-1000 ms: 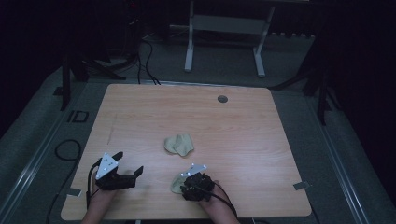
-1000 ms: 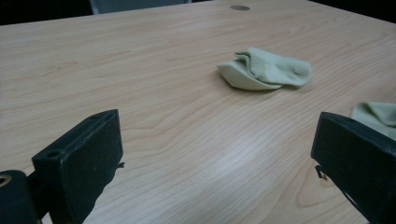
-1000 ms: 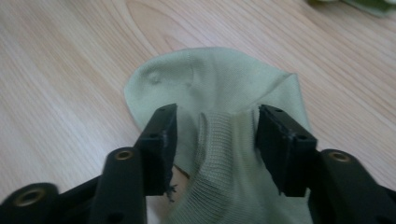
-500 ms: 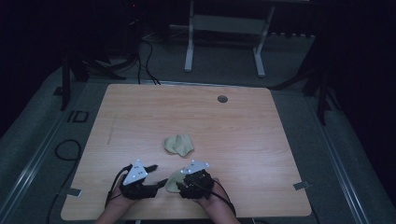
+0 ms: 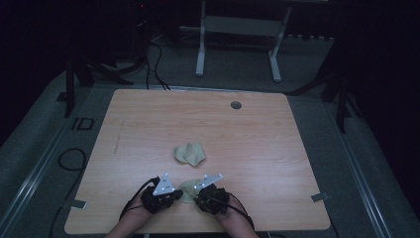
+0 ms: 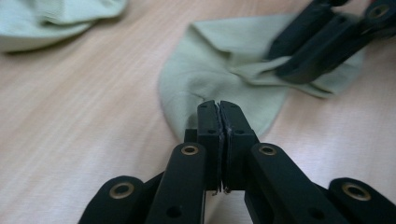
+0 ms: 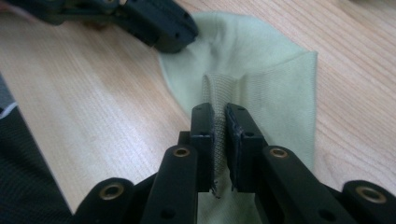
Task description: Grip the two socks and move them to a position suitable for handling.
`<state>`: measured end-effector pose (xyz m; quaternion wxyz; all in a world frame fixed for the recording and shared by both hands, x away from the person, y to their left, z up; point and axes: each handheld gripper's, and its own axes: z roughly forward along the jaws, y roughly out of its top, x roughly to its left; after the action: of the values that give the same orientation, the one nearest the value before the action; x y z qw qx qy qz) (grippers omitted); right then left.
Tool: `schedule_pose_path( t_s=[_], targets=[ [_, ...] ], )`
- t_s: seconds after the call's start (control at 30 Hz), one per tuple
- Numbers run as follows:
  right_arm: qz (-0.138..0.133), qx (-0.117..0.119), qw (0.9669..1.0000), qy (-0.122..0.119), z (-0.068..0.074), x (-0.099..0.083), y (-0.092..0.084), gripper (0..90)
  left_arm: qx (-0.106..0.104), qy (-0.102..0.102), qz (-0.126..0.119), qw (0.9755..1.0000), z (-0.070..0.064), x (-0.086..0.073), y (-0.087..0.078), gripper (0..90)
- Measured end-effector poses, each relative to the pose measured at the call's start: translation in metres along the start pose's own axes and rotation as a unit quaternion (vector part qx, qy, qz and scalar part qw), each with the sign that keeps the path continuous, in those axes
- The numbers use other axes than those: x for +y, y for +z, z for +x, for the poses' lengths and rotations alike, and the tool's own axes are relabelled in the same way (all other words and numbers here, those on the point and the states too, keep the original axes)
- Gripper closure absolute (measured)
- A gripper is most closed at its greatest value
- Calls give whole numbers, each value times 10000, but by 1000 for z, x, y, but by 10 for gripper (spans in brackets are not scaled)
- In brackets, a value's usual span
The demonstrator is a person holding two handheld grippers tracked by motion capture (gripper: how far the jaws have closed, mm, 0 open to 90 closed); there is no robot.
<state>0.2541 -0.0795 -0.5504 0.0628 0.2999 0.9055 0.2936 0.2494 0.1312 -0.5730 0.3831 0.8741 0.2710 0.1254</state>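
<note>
Left gripper (image 6: 219, 109): jaws have just closed, pinching the near edge of the pale green sock (image 6: 224, 70); right gripper (image 7: 220, 112): jaws have just closed, clamped on a ribbed fold of the same sock; sock lies flat between both grippers at the near edge of the wooden table (image 5: 277, 148); second sock (image 5: 189, 153) lies crumpled just beyond, apart.

Black gripper (image 6: 218, 108) jaws, brass-ringed screw holes

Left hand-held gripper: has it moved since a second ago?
Yes. The left hand-held gripper has slid right along the table's near edge, toward the near sock, and its jaws have just closed on that sock's edge.
</note>
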Motion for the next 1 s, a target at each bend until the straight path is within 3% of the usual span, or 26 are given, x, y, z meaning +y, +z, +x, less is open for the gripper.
schedule_pose_path(
  t_s=[0.07,0.13,0.23,0.27,0.3,0.47,0.53,0.57,0.6,0.67,0.77,0.87,1.0],
  targets=[
    [-29,-10,10000,-19,-2,0,-4,826,1,15,-37,10000,3,-1,0,872],
    [-167,80,9998,125,-6,-1,-13,826,-49,34,-45,10000,5,-1,0,878],
    [-299,-22,9994,184,-11,-1,-24,826,-61,106,-70,9999,5,-1,1,879],
    [-439,-70,9983,375,-22,-3,-37,826,-85,88,-62,9999,5,0,1,879],
    [-479,-136,9979,407,-27,-4,-41,825,-92,98,-59,9999,5,0,2,884],
    [-476,-330,9962,645,-48,-11,-53,824,-198,250,-19,9995,4,5,7,884],
    [-471,-498,9951,716,-55,-14,-55,731,-202,301,-20,9993,3,8,9,884],
    [-526,-702,9933,757,-57,-14,-58,674,-218,363,-3,9991,2,9,10,884],
    [-580,-872,9916,761,-59,-14,-61,659,-233,379,-1,9990,2,10,11,884],
    [-710,-934,9900,783,-61,-13,-67,667,-270,389,16,9989,2,12,12,884],
    [-693,-931,9912,641,-61,-10,-68,781,-282,380,20,9989,2,13,13,883],
    [-465,-888,9938,478,-62,-11,-58,863,-304,382,15,9988,2,13,13,884],
    [-95,-984,9948,242,-66,-21,-38,890,-394,403,36,9984,5,14,14,883]
  ],
)
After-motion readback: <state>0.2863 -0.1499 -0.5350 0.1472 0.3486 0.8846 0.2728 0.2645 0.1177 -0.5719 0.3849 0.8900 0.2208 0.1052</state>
